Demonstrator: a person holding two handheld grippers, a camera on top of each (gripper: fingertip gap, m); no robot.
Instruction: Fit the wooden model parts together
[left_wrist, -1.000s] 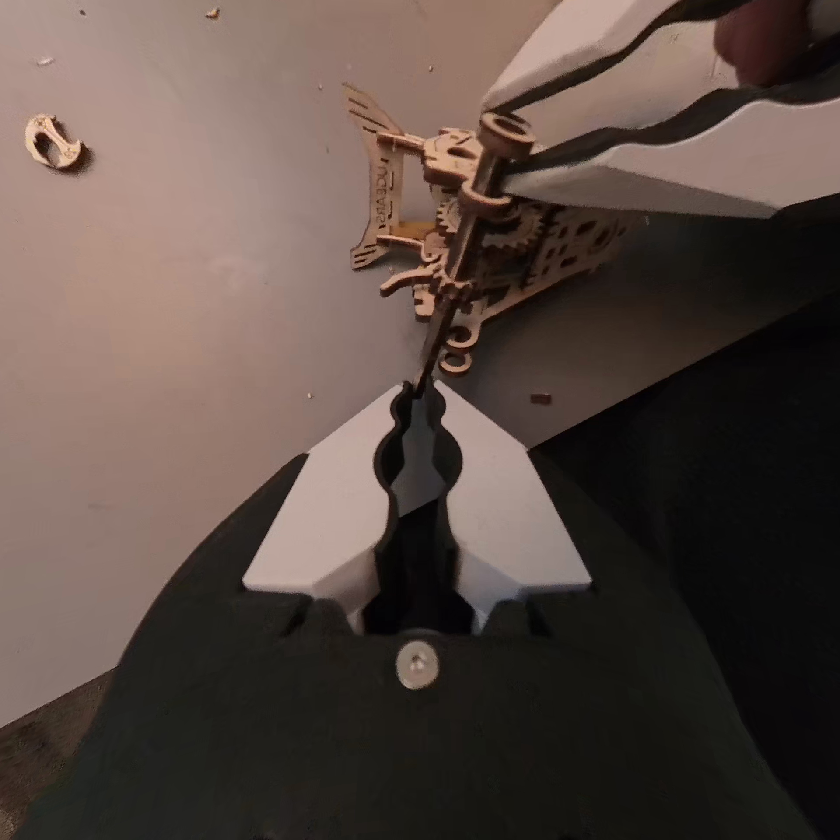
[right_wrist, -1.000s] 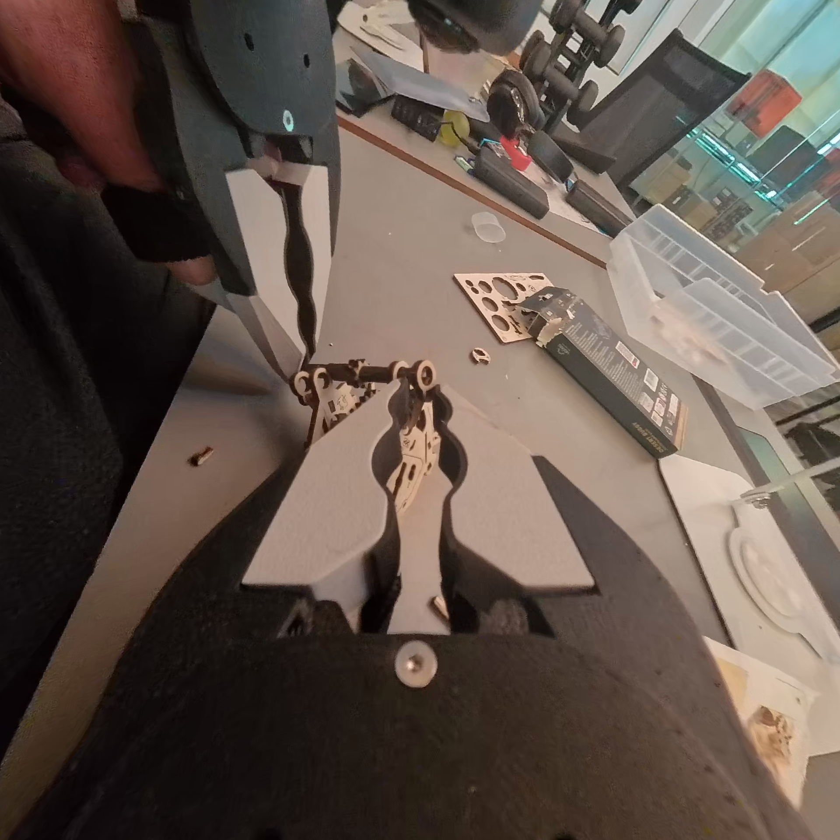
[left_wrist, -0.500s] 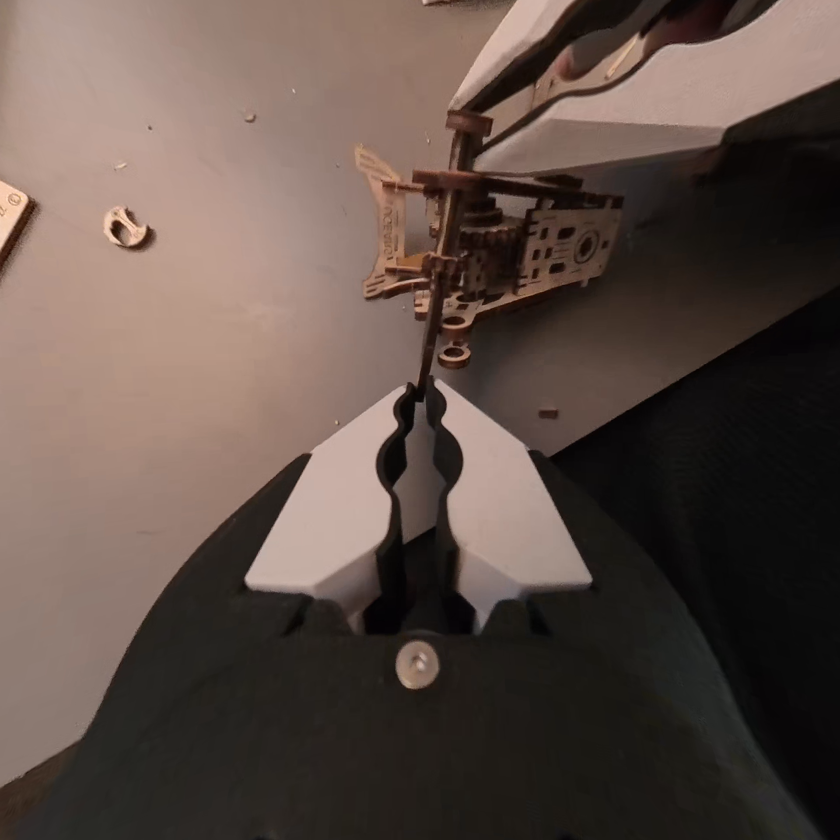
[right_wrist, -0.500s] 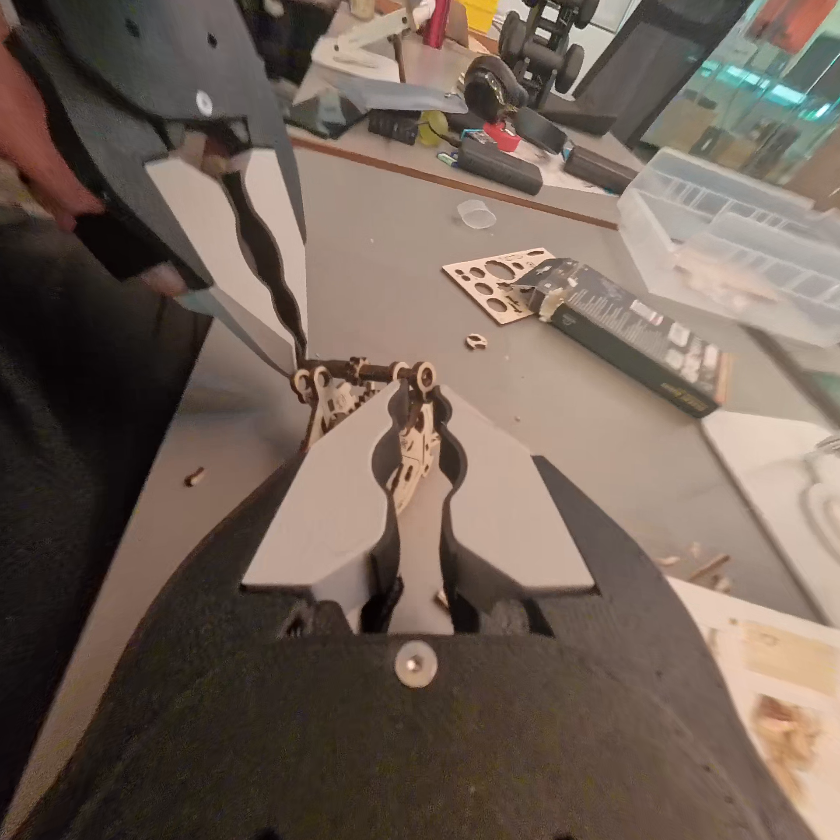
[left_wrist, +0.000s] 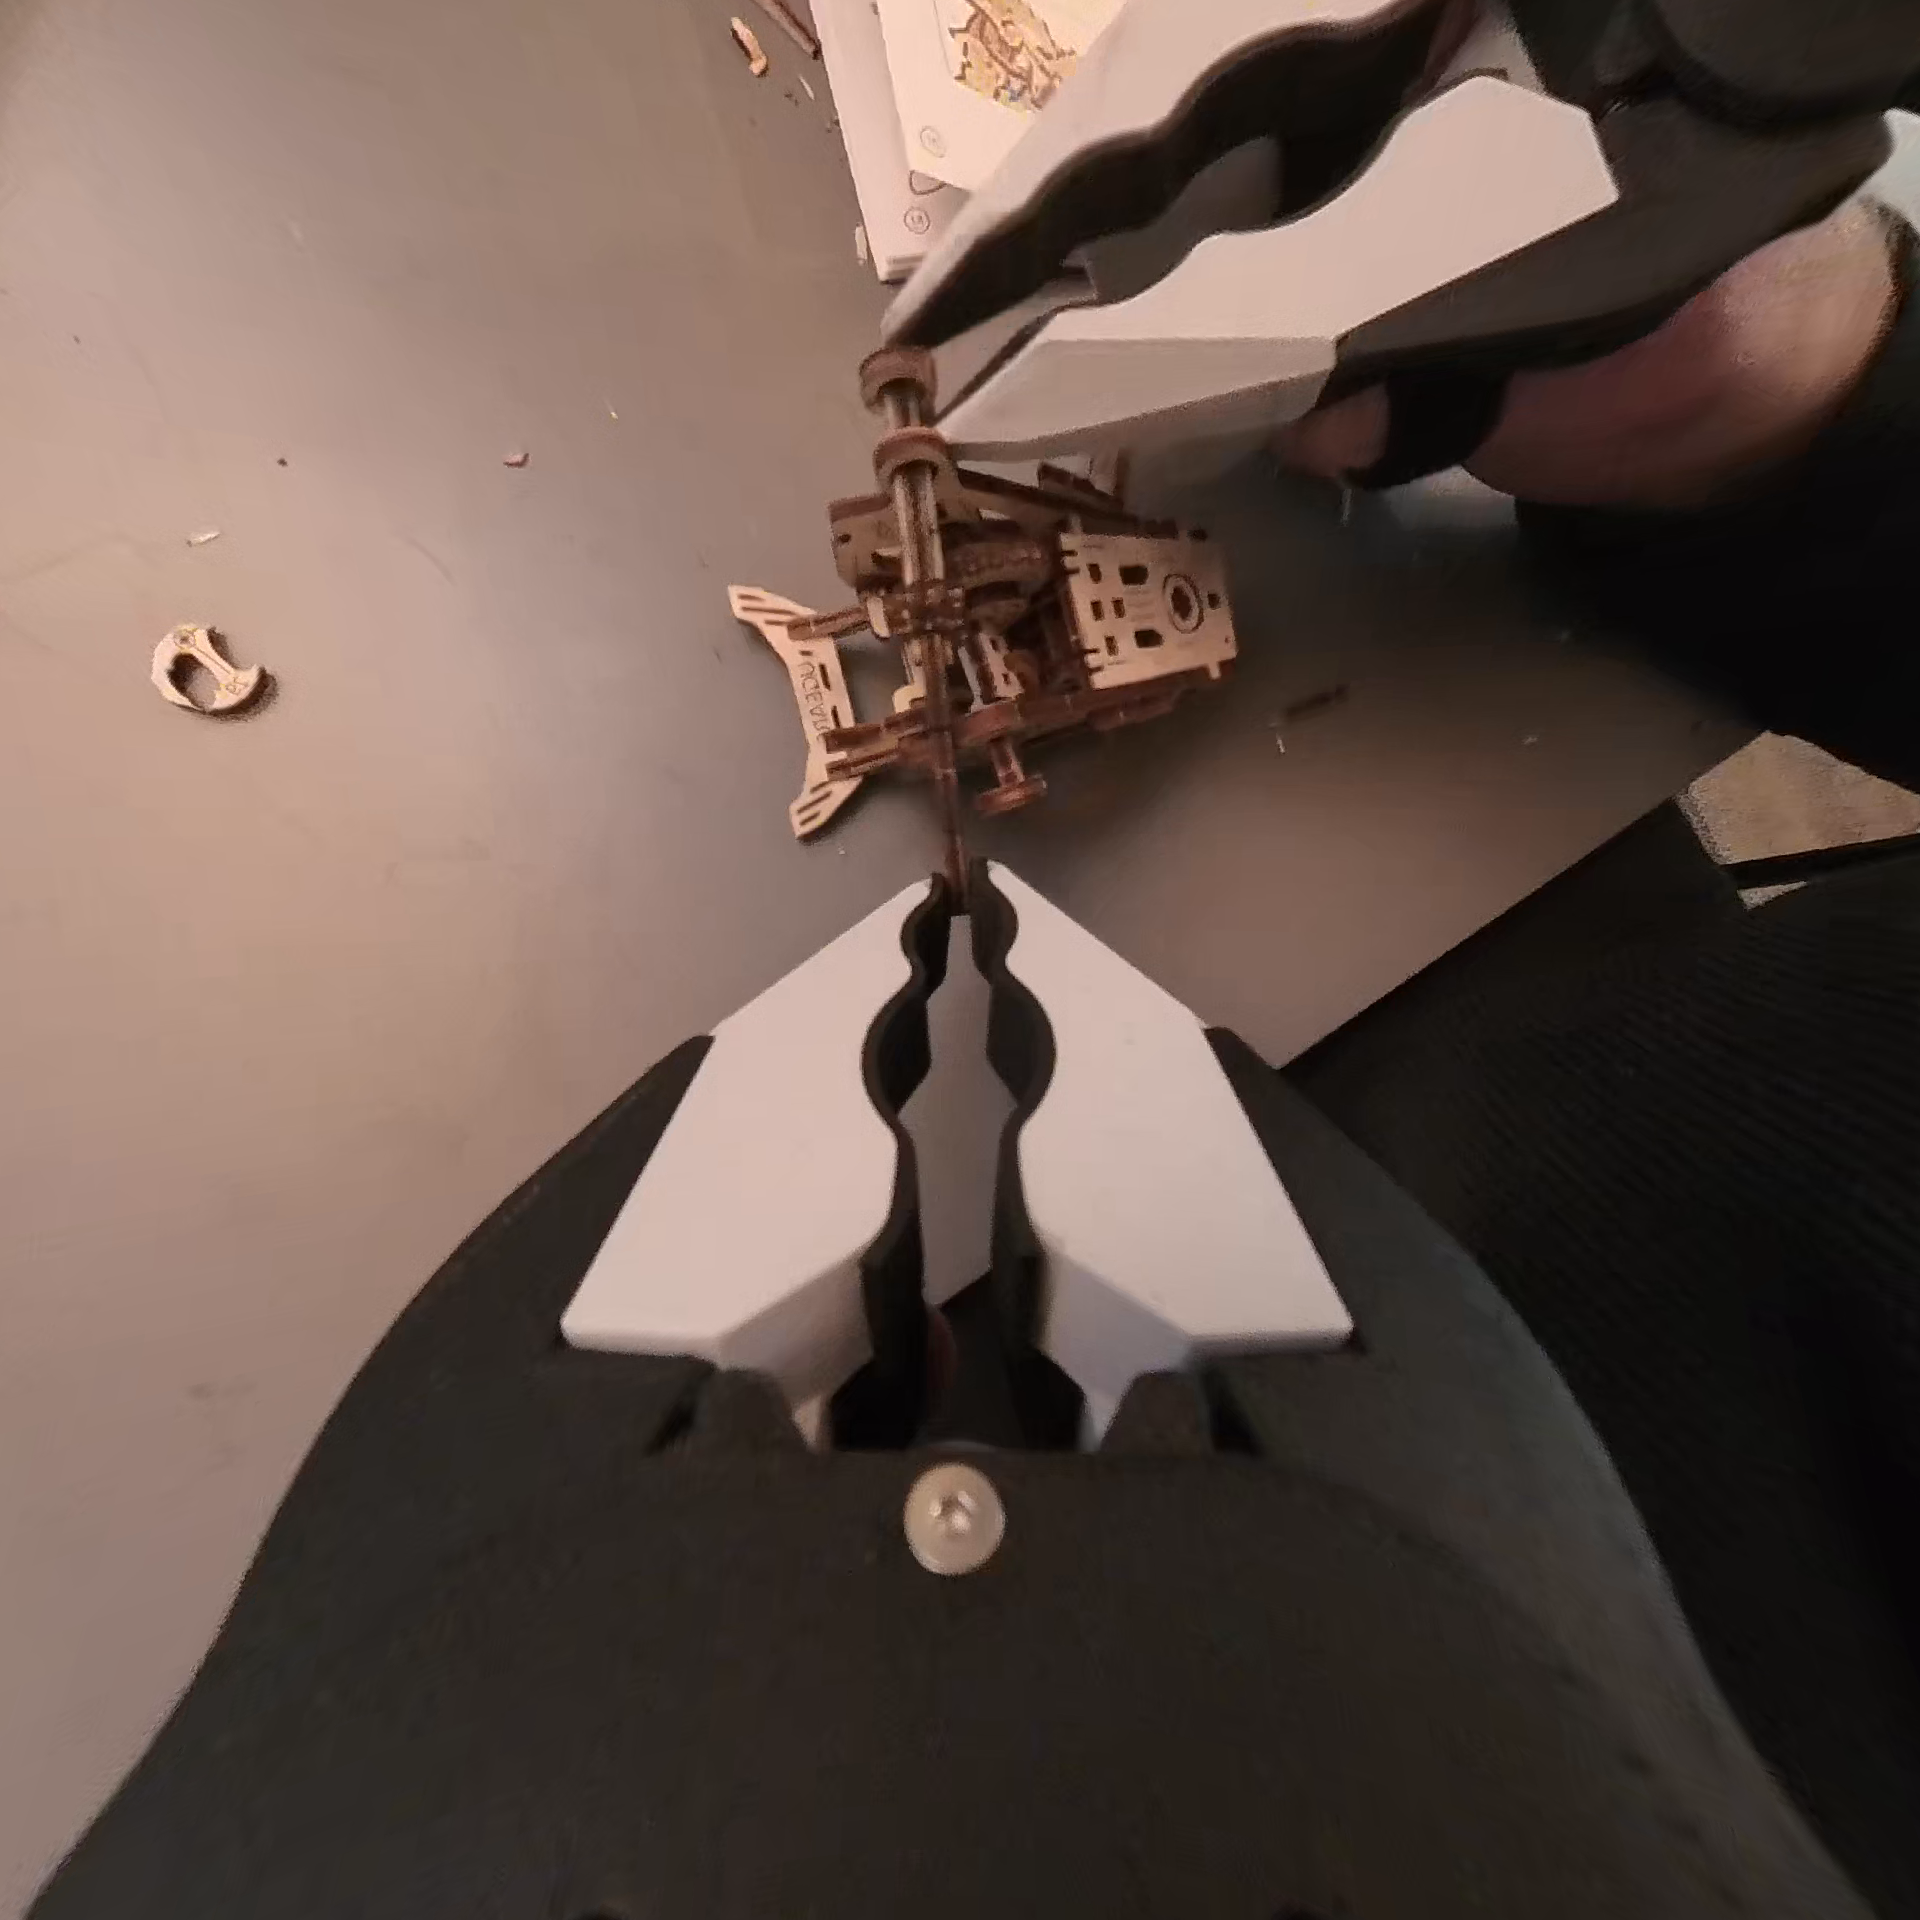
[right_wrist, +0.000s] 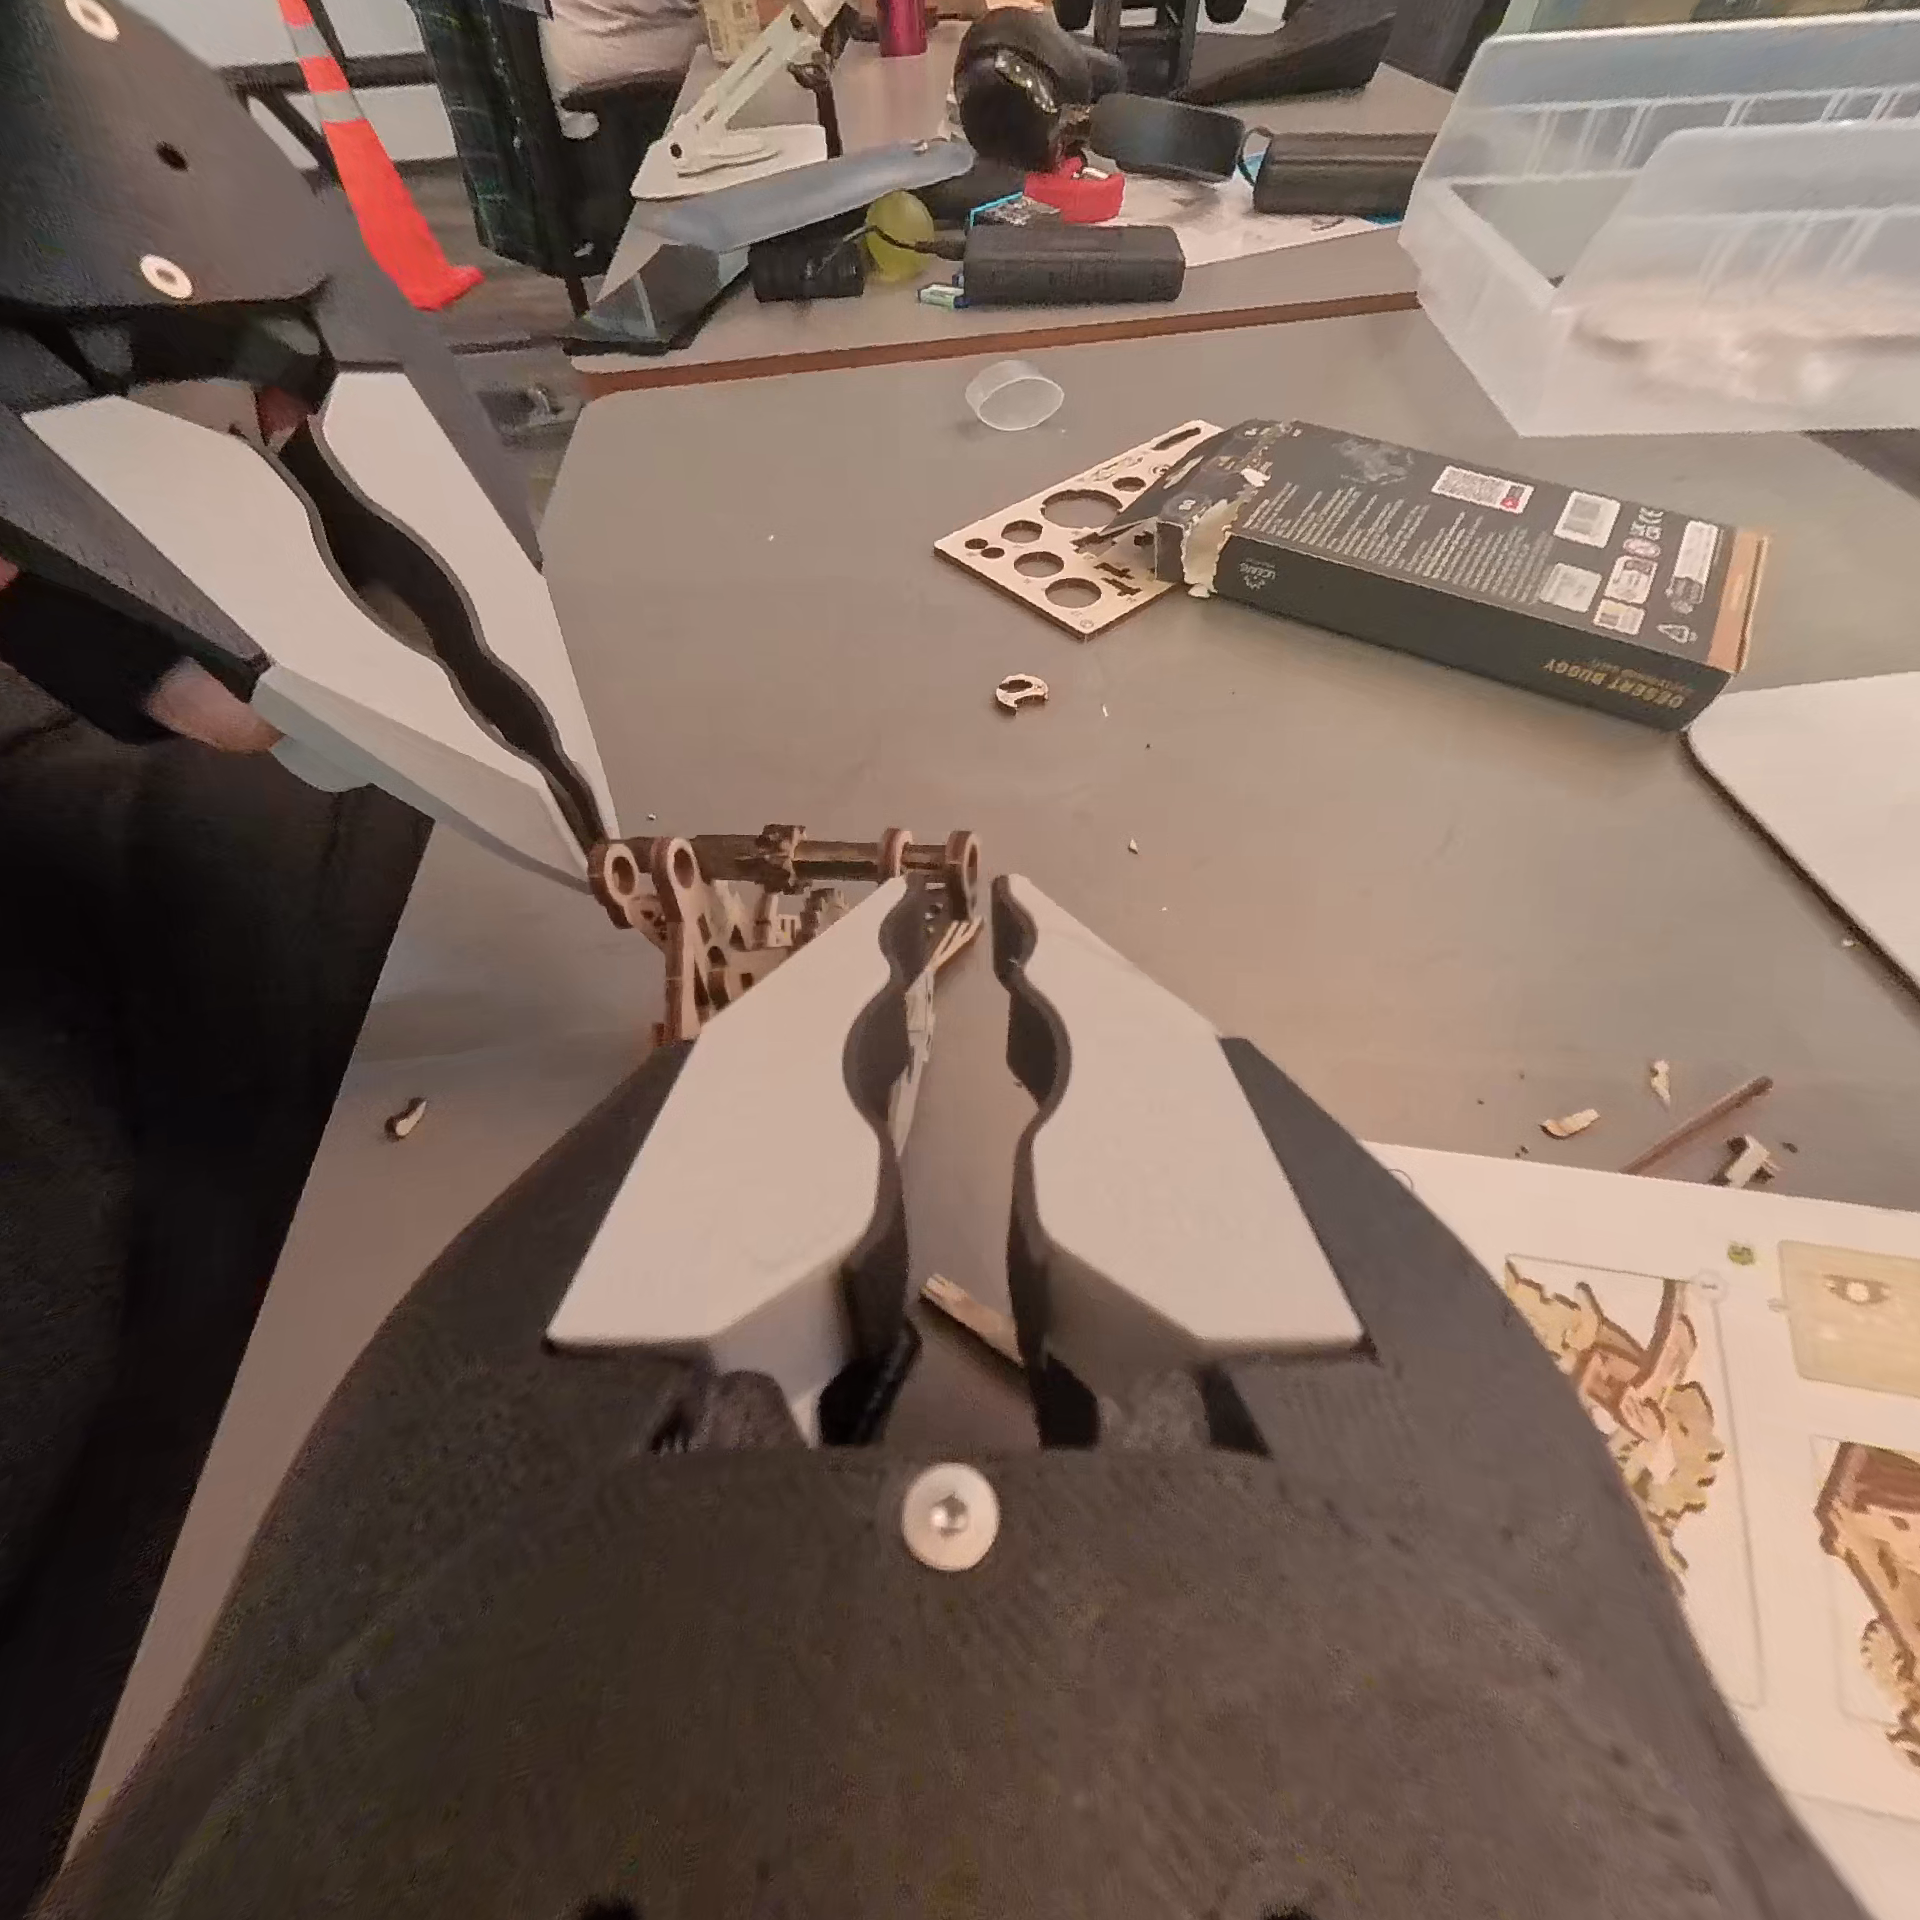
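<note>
A part-built wooden model with gears and an axle sits on the grey table. My left gripper is shut on a thin edge-on plate at the model's near end. It also shows in the right wrist view, with its tips at the model's looped end. My right gripper stands open around the axle's end disc. The model's side plate lies along its left pad and a gap shows at the right pad. In the left wrist view this gripper straddles the axle's top.
A small loose wooden piece lies beyond the model. A punched wooden sheet and a black box lie farther back, with clear plastic bins at the right. Instruction sheets lie near right. The table edge runs at the left. There is about 8 cm between the tips of the two grippers. Left tips and right tips are each some 15 cm from the small loose wooden piece. Seen from the left wrist view as well.
Both views have swung round the model. My right gripper's jaws have parted wider, so its right pad now stands off the model. My left gripper keeps its pinch on the thin plate.
</note>
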